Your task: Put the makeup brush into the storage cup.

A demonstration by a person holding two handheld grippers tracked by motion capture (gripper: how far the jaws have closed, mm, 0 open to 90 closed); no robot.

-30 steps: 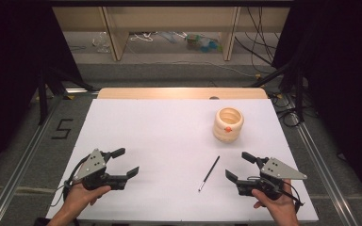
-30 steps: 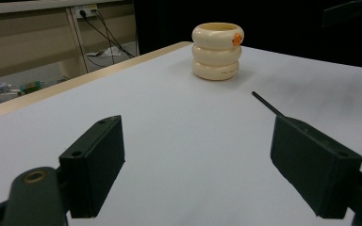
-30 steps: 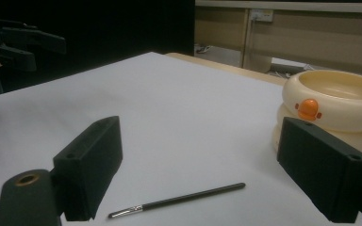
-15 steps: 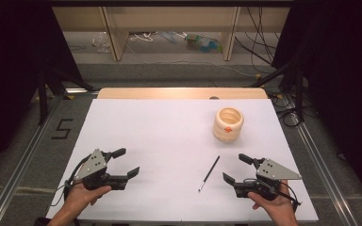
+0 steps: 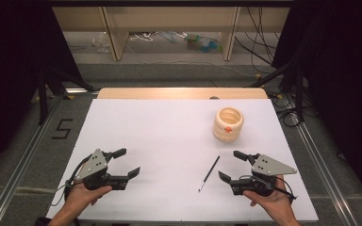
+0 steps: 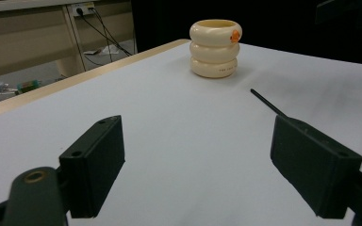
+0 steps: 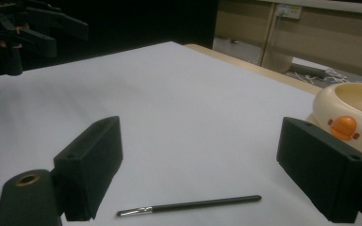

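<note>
A thin black brush [image 5: 209,173] with a pale tip lies on the white table sheet [image 5: 169,136], right of centre near the front. A cream ribbed cup [image 5: 228,123] with an orange mark stands behind it. My right gripper [image 5: 228,165] is open just right of the brush, jaws pointing left. In the right gripper view the brush [image 7: 193,205] lies low between the wide jaws, with the cup [image 7: 353,113] at the right. My left gripper [image 5: 128,161] is open at the front left, holding nothing. The left gripper view shows the cup [image 6: 215,47] and the brush [image 6: 268,102] far ahead.
A wooden strip [image 5: 179,93] runs along the table's far edge. Beyond it, cables and a shelf frame [image 5: 169,42] sit on the floor. Metal rails [image 5: 23,160] flank the table. The left gripper [image 7: 33,28] appears far off in the right gripper view.
My right gripper has shifted a little to the left, closer to the brush. The left gripper, brush and cup have stayed put.
</note>
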